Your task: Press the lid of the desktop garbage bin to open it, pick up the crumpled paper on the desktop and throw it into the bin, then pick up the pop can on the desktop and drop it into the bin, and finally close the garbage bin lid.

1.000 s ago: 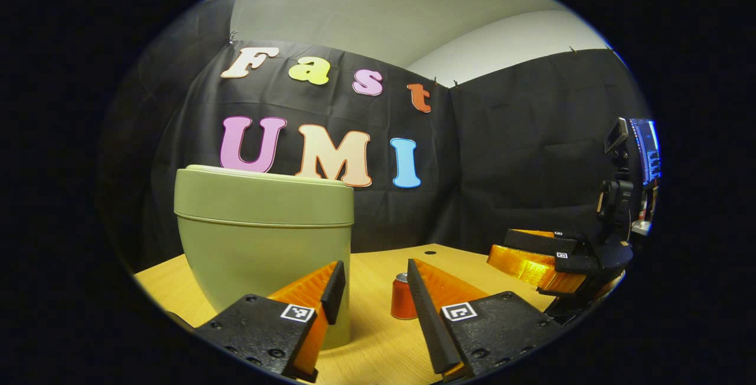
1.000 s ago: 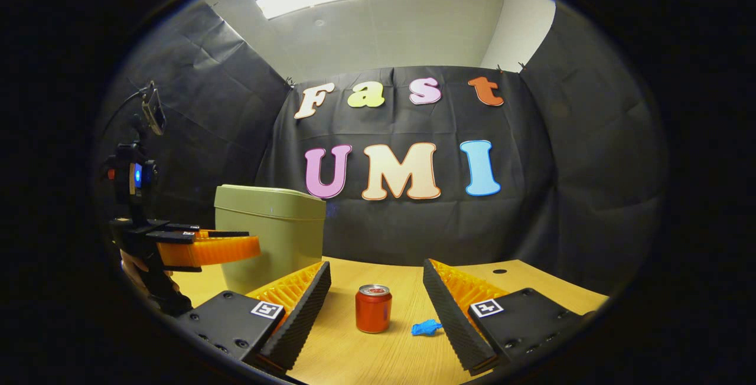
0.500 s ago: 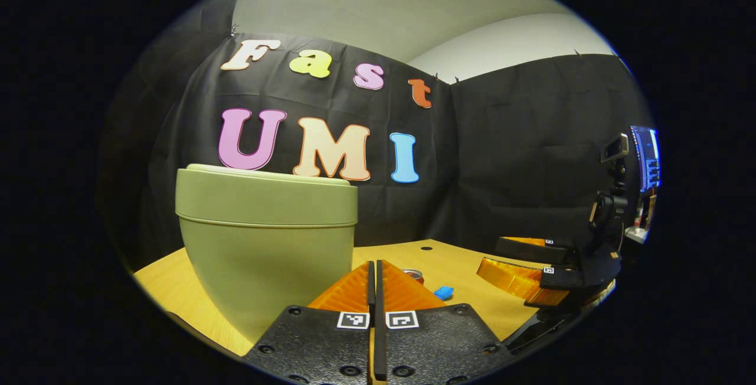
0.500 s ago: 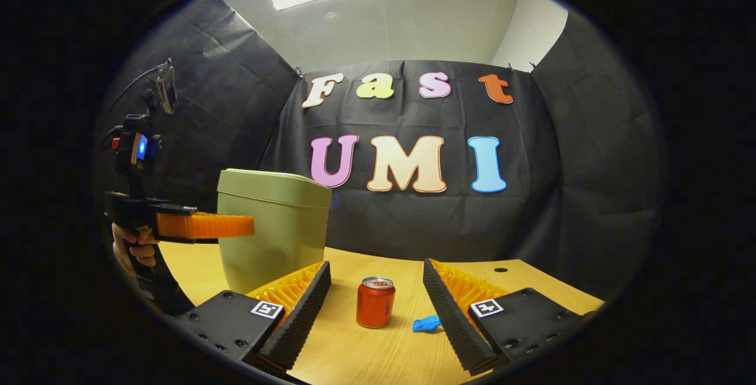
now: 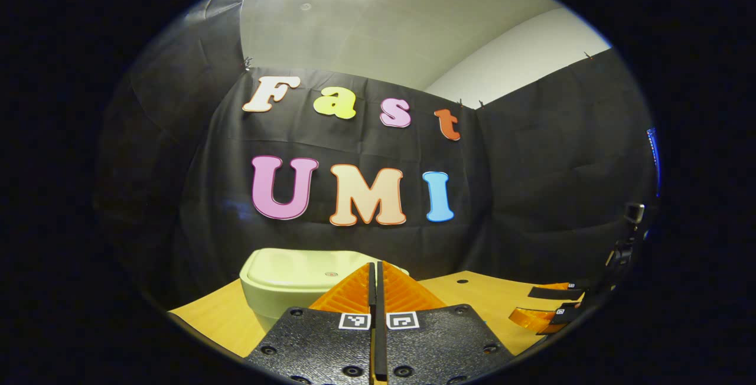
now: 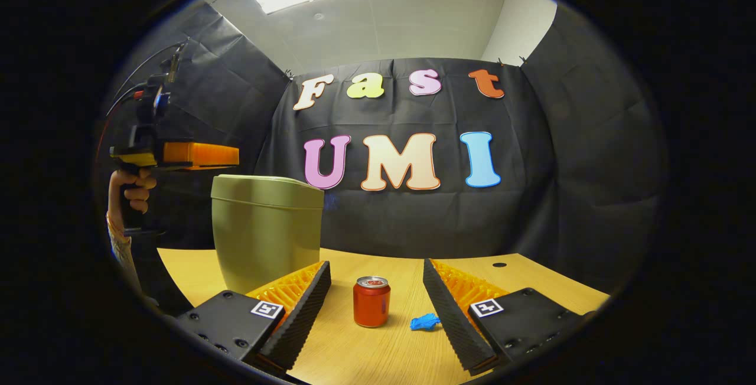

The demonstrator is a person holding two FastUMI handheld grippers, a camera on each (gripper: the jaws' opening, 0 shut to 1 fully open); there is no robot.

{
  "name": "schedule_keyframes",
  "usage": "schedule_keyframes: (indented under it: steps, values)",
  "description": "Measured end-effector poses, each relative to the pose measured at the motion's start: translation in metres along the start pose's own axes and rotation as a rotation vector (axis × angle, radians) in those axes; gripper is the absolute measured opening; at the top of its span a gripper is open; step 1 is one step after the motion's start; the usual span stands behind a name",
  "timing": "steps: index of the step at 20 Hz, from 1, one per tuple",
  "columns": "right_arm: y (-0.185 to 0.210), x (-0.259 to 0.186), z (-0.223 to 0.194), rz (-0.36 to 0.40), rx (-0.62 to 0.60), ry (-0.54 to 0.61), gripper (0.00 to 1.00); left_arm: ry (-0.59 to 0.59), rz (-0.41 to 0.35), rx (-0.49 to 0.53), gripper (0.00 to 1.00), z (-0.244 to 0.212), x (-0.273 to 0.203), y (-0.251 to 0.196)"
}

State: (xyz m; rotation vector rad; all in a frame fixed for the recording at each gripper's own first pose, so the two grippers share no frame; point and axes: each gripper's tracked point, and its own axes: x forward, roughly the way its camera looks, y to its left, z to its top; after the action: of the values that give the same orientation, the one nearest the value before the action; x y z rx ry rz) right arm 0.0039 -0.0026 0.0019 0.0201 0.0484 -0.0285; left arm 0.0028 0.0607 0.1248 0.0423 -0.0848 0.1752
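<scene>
While the left gripper [image 5: 375,270] hangs above the near rim of the garbage bin [image 6: 266,228], its two fingers are pressed flat together with nothing between them; in the left gripper view their tips overlap the closed lid [image 5: 301,270] from above, though whether they touch it cannot be told. Seen from the right gripper view, that same gripper [image 6: 233,156] sits clearly higher than the lid [image 6: 269,187], a gap of dark cloth showing between them, and a hand [image 6: 134,191] grips its handle off to the left of the bin; the lid lies shut and level. The right gripper [image 6: 377,279] is spread wide, empty, low over the desktop [image 6: 378,349]; between its fingers stands the pop can [image 6: 371,301], upright, apart from both, with the blue crumpled paper [image 6: 424,322] just beside the can and close to the inner edge of the right-hand finger [image 6: 449,308]. The bin stands left of the can, well apart, near the desk's left edge; bare wood runs from the can back to the cloth wall [image 6: 413,219], where a small round hole [image 6: 499,265] marks the desk's far right.
</scene>
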Motion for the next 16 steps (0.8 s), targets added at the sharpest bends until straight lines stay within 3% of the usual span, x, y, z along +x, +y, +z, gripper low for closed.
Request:
schedule_keyframes:
  steps: [11, 16]
  values:
    - [0.002, 0.003, -0.006, 0.009, -0.025, 0.006, 0.99, 0.192, 0.106, 0.010, 0.00, -0.037, 0.040, 0.048]
    - [0.002, 0.003, -0.005, 0.002, -0.023, 0.005, 0.99, 0.216, 0.097, 0.067, 0.00, -0.041, 0.043, 0.049]
